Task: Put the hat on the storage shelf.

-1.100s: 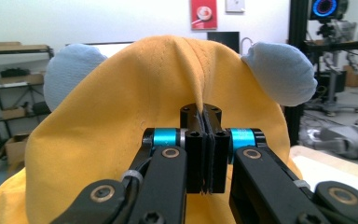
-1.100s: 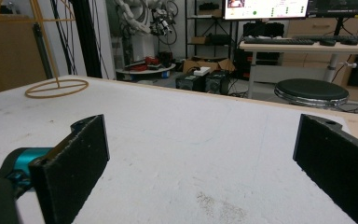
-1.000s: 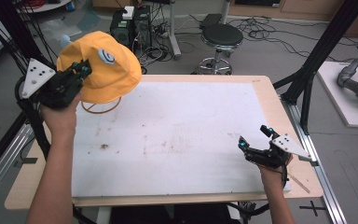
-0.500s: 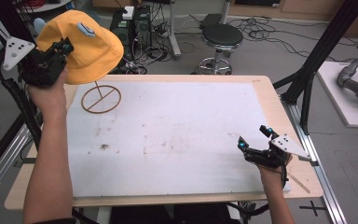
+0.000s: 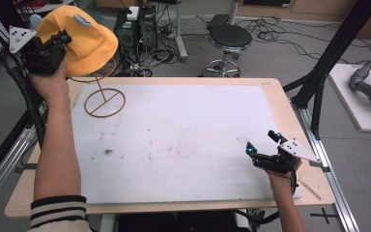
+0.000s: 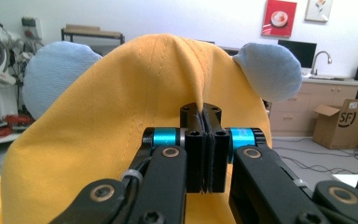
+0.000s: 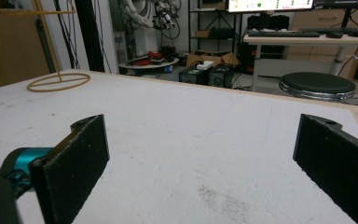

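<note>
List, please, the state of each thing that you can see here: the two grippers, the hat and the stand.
Left gripper: fingers shut on the hat, held above the table's far left corner.
Yellow hat: lifted, off the stand.
Wire stand: upright on the table, bare.
Right gripper: fingers open, empty, low over the table.

A robotics lab or workshop, by the look of it. Ahead of the right gripper (image 7: 200,158), past the white table (image 7: 191,140), stand a black stool (image 7: 317,85), a desk with keyboards (image 7: 289,33) and monitors, and cabled computer towers (image 5: 137,26). Beyond the left gripper (image 6: 204,135) are a sink tap (image 6: 320,58), cabinets and a cardboard box (image 6: 342,123).
</note>
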Demonstrator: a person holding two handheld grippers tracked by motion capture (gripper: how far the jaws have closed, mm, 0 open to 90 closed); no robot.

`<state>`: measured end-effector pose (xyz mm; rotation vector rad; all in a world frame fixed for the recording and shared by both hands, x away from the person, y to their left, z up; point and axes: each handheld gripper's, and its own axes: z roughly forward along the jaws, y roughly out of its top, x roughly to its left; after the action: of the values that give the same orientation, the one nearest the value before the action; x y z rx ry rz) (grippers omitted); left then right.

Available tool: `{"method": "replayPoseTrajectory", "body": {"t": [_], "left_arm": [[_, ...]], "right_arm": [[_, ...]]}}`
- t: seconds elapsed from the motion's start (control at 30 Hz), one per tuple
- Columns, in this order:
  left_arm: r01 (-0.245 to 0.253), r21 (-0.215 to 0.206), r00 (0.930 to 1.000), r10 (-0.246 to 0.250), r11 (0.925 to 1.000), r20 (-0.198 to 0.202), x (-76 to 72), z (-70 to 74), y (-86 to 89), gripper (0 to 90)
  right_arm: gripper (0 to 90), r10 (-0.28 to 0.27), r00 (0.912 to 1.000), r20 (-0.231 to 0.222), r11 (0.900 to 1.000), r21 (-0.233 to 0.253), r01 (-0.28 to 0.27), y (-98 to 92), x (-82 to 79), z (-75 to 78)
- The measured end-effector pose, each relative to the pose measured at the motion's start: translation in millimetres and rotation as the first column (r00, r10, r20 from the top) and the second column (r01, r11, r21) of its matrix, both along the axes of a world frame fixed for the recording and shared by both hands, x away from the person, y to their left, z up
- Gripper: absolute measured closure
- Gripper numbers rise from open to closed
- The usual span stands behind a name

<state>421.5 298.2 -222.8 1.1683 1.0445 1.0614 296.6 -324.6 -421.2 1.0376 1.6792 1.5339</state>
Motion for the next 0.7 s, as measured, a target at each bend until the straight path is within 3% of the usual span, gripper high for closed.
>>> {"method": "replayPoseTrajectory", "body": {"t": [0.17,0.43,0.7], "left_arm": [[-0.006,-0.003,0.9995,0.006,1.0000,-0.030,14.4,-11.4,-0.7,88.3],[-0.025,-0.019,0.9958,0.024,0.9995,-0.088,24.6,-27.2,5.6,88.3],[-0.025,0.015,0.9907,0.027,0.9996,-0.134,34.1,-39.0,5.2,88.2]], "right_arm": [[3.1,0.001,1.0000,-0.002,1.000,-0.001,-0.001,-1.7,-0.5,-1.2],[3.1,0.000,1.0000,-0.006,1.000,0.002,0.001,-2.8,-2.2,-2.0],[3.1,0.003,0.9999,-0.012,1.000,-0.004,-0.004,-1.2,0.8,-4.1]]}}
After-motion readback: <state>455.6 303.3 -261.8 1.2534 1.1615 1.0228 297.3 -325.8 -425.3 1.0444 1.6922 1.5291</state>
